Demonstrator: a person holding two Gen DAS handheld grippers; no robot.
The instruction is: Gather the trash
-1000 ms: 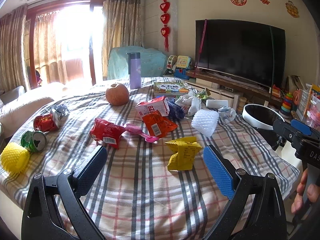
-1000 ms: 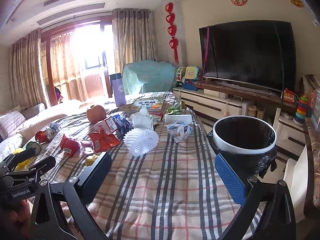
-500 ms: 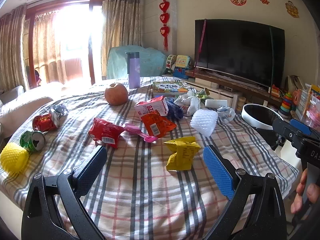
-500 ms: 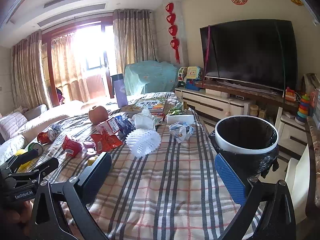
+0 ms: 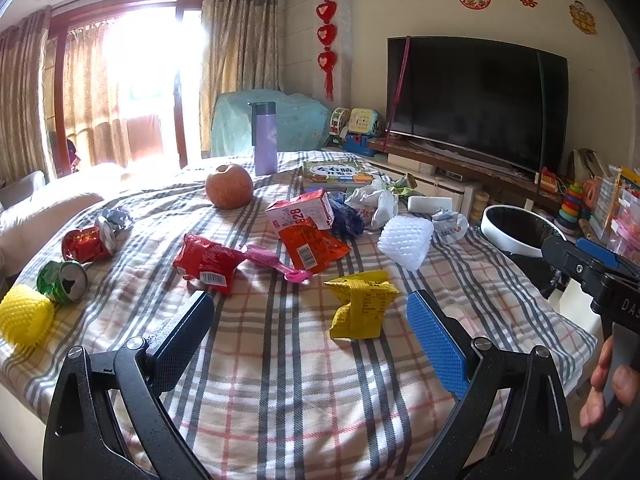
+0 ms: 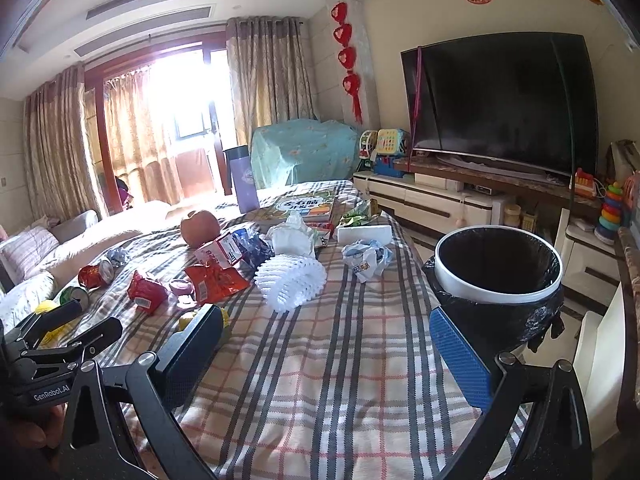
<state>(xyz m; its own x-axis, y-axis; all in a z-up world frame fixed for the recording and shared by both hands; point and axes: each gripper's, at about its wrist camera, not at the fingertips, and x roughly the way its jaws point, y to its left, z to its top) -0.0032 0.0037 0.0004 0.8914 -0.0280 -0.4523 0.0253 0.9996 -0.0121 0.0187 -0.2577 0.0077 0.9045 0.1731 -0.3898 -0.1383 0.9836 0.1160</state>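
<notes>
While both claws hang spread and empty, the left gripper point(image 5: 308, 320) has the crumpled yellow wrapper point(image 5: 363, 305) at its one o'clock; the right gripper point(image 6: 332, 340) faces the bin point(image 6: 498, 276) at two o'clock. A shallow pinch could snag the plaid cloth point(image 5: 280, 380).

From my left claw I read "928" in red on the pink-and-white carton point(image 5: 300, 213) lying on the plaid cloth. The mount of my right gripper point(image 5: 616, 300), at the edge of that view, shows "DAS" before the frame cuts it. From my right claw, my left gripper point(image 6: 44, 364) carries "GenRobot.AI" in white. The picture book point(image 6: 306, 205) has large Chinese characters I cannot make out.
</notes>
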